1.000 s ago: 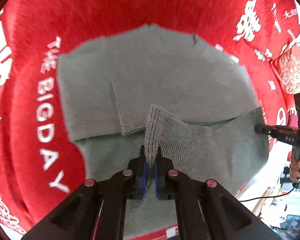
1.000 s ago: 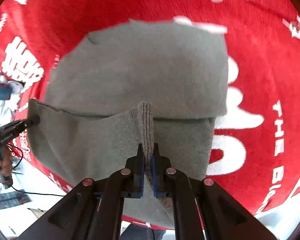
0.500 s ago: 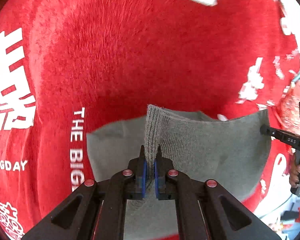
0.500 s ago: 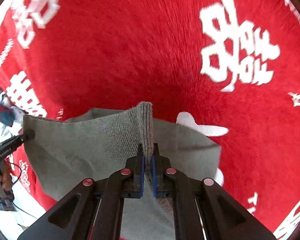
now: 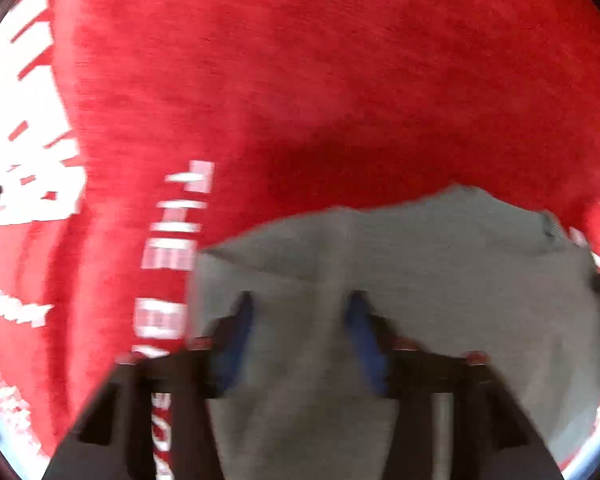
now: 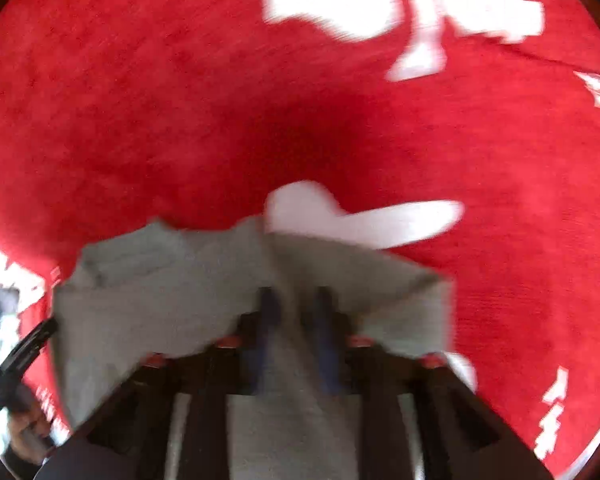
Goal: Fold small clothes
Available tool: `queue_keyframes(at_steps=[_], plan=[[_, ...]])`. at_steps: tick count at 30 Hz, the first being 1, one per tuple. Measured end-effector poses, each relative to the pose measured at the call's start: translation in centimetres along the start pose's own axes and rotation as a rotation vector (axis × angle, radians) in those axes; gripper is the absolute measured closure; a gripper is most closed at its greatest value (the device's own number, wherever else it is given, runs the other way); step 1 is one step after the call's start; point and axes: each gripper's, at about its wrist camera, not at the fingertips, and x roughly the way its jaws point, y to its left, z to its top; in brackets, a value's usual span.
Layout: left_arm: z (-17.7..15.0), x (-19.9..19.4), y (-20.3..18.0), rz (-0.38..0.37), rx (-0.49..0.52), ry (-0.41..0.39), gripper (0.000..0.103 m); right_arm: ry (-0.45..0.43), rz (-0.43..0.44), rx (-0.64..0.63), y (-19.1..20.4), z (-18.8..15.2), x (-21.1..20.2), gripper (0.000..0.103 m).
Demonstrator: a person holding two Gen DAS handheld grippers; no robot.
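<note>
Knitwear fills the near half of both views: a small grey knitted sweater of soft, fuzzy weave lies folded on a red plush cloth with white printed lettering, its far edge uneven and its upper layer creased along slanting fold lines. Both pictures are blurred, so the knit's ribbing cannot be made out. In the left wrist view the left gripper has its blue-padded black fingers spread wide apart over the grey fabric, pinching nothing. To its left, white block letters run down the red pile, partly covered by the sweater's left edge. In the right wrist view the sweater reaches from the left side to a squared corner at the right, and a white printed shape on the red cloth shows just beyond its far edge. The right gripper has its blue pads parted with a clear gap, grey knit visible between them, gripping nothing.
</note>
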Motion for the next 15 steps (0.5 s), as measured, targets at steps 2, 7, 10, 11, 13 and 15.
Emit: queue_keyframes(at_steps=[2, 7, 10, 11, 13, 15], plan=[[0.3, -0.7, 1.6, 0.012, -0.036, 0.003, 0.046, -0.015, -0.019, 0.049, -1.0, 0.1, -1.1, 0.065], [-0.6, -3.6, 3.6, -0.051, -0.050, 0.027, 0.046, 0.000, 0.123, 0.011, -0.7, -3.3, -4.1, 0.065], [-2.8, -4.3, 3.1, -0.107, -0.020, 0.084, 0.046, 0.047, 0.198, -0.028, 0.1, -7.0, -5.1, 0.060], [-3.8, -4.2, 2.8, -0.117, -0.012, 0.106, 0.046, 0.069, 0.228, -0.023, 0.1, -8.2, -5.2, 0.055], [-6.2, -4.2, 3.1, -0.158, -0.016, 0.163, 0.046, 0.133, 0.298, 0.029, -0.7, -11.4, -5.4, 0.037], [-8.4, -4.1, 3.4, -0.168, -0.030, 0.214, 0.046, 0.172, 0.321, 0.098, -2.2, -14.2, -5.5, 0.037]])
